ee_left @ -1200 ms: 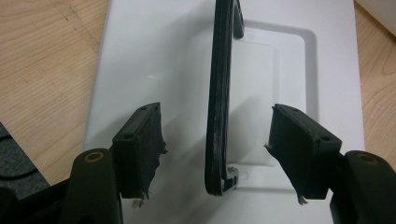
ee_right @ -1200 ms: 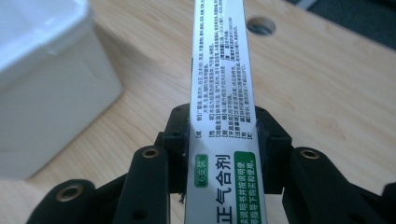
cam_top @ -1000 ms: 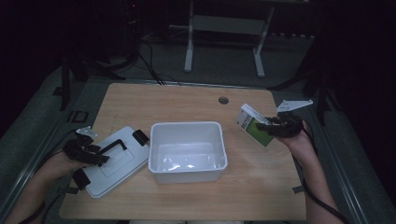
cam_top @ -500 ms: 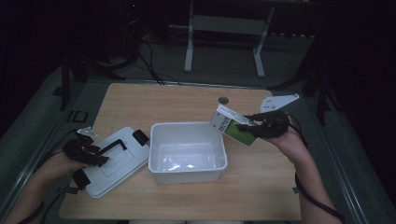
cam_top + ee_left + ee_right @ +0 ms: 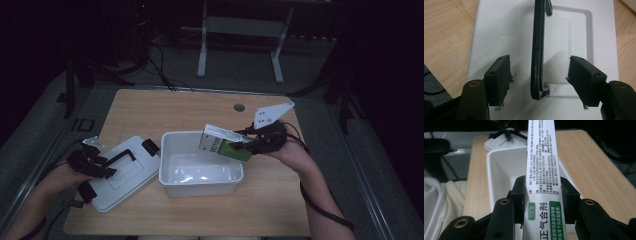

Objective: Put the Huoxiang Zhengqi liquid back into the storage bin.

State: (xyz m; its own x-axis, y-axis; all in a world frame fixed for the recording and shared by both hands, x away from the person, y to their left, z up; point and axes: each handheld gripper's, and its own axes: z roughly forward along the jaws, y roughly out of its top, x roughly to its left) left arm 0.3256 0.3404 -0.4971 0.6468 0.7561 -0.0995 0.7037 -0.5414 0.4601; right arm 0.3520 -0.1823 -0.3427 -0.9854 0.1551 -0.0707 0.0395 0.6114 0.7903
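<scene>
On the tabletop [image 5: 150,107] sit a white bin [image 5: 200,165] and, just left of it, its lid [image 5: 125,172], lying flat. The right tongs [image 5: 242,144] are clamped on a green-and-white box [image 5: 225,143], held tilted over the bin's right rim with its far end above the bin's inside. The left tongs [image 5: 102,167] hover over the lid; from above, their gap cannot be judged. The left gripper view shows those tongs [image 5: 540,77] wide apart, empty, straddling the lid's black handle [image 5: 537,50] without touching it. The right gripper view shows the box [image 5: 544,195] pinched by its narrow faces, printed text along it, the bin [image 5: 504,170] beyond. A round grommet [image 5: 239,107] sits near the tabletop's far edge
</scene>
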